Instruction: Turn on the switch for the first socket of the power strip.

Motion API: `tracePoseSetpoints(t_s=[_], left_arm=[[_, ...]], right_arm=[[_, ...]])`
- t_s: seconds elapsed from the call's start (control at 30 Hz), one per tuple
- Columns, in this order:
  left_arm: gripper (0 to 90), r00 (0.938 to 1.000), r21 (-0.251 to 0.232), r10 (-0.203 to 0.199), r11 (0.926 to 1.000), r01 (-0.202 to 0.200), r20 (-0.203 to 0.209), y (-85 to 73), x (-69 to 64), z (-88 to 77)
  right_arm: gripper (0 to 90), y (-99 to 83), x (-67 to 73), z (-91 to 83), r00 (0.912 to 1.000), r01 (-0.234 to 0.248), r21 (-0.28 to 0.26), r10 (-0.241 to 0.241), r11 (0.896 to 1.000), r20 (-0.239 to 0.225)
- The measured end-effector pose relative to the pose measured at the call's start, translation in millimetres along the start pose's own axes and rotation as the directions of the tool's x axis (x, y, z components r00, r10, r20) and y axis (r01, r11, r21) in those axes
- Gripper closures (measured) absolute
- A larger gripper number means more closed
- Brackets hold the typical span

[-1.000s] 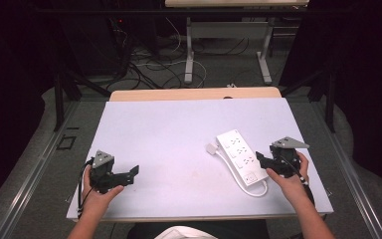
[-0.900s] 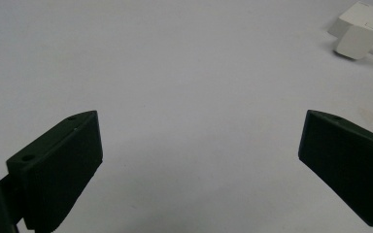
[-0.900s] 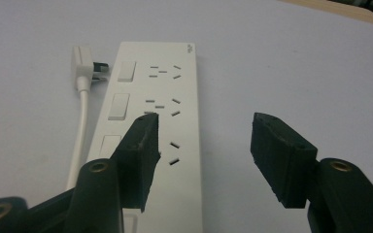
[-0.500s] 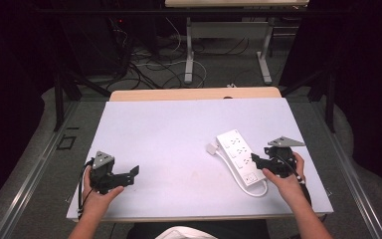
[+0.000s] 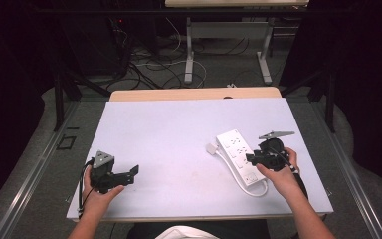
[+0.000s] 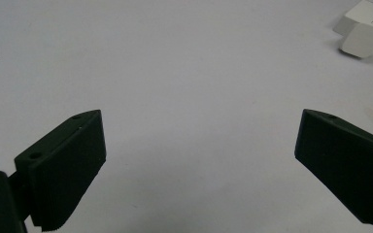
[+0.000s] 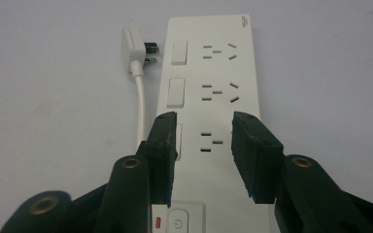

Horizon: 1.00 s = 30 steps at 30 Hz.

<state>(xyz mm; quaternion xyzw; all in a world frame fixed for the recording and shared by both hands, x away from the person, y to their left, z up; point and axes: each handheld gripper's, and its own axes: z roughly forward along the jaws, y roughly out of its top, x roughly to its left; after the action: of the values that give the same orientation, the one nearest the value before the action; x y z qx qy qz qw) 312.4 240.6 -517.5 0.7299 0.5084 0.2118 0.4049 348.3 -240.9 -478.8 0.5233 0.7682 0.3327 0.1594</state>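
Your white plastic power strip (image 7: 213,97) carries rows of dark slots, white rocker switches and a small red indicator light (image 7: 158,223) beside its power button. Its white plug (image 7: 132,44) and white cable (image 7: 140,107) match it. The pale lavender-grey table (image 5: 169,129) is plain, with a tan wooden edge at the far side. Your left hand-held gripper (image 6: 199,165) and right hand-held gripper (image 7: 201,145) are black, with ridged pads (image 7: 245,155).
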Motion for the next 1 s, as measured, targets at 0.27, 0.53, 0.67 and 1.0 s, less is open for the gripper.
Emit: tracePoseSetpoints(t_s=[0.27,0.53,0.67,1.0], left_arm=[[4.6,1.0000,-0.001,-0.005,1.0000,0.005,-0.002,0.1,0.5,0.1],[5.3,0.9999,0.000,-0.009,1.0000,0.009,-0.007,-0.1,1.2,0.7],[5.4,0.9998,-0.006,-0.014,0.9999,0.014,-0.011,-0.4,1.9,1.0],[5.9,0.9997,-0.002,-0.021,0.9998,0.021,-0.011,-0.3,2.9,-0.5]], right_arm=[[63.8,10.4,5.4,5.1,0.9999,0.011,0.044,-0.011,0.999,-0.003],[63.8,15.0,5.9,9.8,1.0000,-0.001,0.078,0.001,0.997,0.003],[66.2,19.4,6.6,13.7,0.9996,-0.024,0.109,0.025,0.994,-0.015],[68.7,28.8,7.8,22.9,0.9972,-0.068,0.147,0.072,0.987,-0.020]])
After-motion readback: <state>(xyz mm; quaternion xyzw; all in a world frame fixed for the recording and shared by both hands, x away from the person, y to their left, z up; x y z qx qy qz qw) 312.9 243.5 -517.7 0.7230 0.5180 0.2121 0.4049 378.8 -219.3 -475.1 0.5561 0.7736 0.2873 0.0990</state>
